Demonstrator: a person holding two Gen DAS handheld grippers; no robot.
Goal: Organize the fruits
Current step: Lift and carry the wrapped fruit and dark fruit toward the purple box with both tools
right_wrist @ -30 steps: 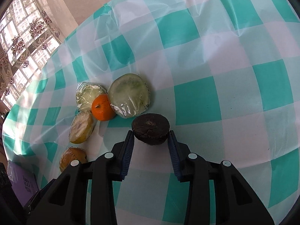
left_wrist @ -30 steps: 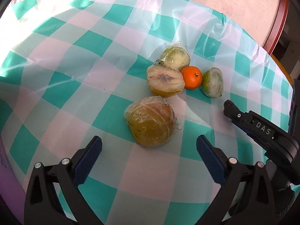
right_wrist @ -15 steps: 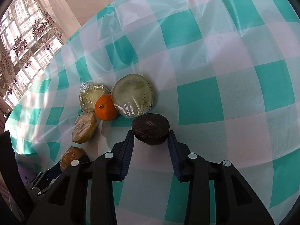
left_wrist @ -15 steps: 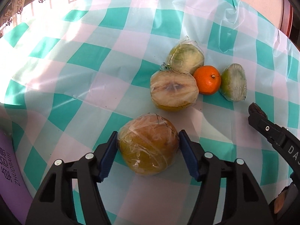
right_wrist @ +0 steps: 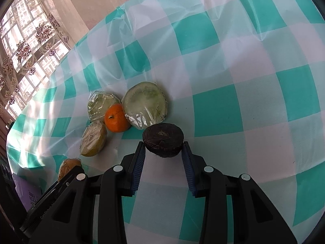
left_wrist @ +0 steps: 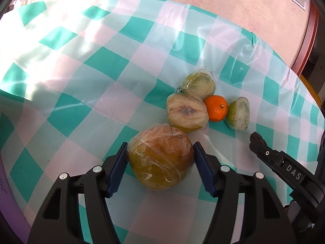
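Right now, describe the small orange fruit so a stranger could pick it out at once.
On the teal-and-white checked tablecloth sits a tight cluster of fruit. In its middle lies the small round orange mandarin, wedged among three cut fruit halves wrapped in clear film. It alone is whole, unwrapped and bright orange.

Each hand-held gripper [left_wrist: 160, 158]: black plastic frame w/ blue ribbed pads [left_wrist: 204, 170], silver screws [left_wrist: 225, 168], "DAS" lettering.
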